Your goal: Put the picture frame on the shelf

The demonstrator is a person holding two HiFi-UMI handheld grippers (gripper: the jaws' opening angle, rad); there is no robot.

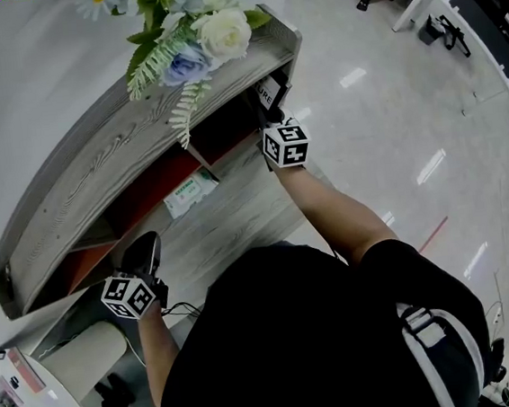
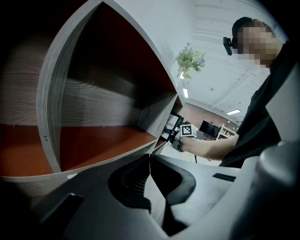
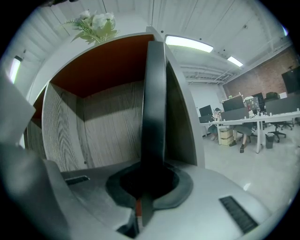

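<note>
The frame (image 3: 153,93) is mid-placement: the left tool (image 2: 150,157) waits shut and empty before the shelf's (image 1: 88,170) left bay, while the right tool (image 1: 274,110) clamps the frame edge-on at the right bay's mouth, so next it probably needs standing inside, then releasing.

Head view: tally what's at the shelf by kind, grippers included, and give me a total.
Grippers: 2, left gripper and right gripper
Shelf unit: 1
Picture frame: 1
Flower bouquet: 1
Green-and-white packet: 1
Total: 6
</note>
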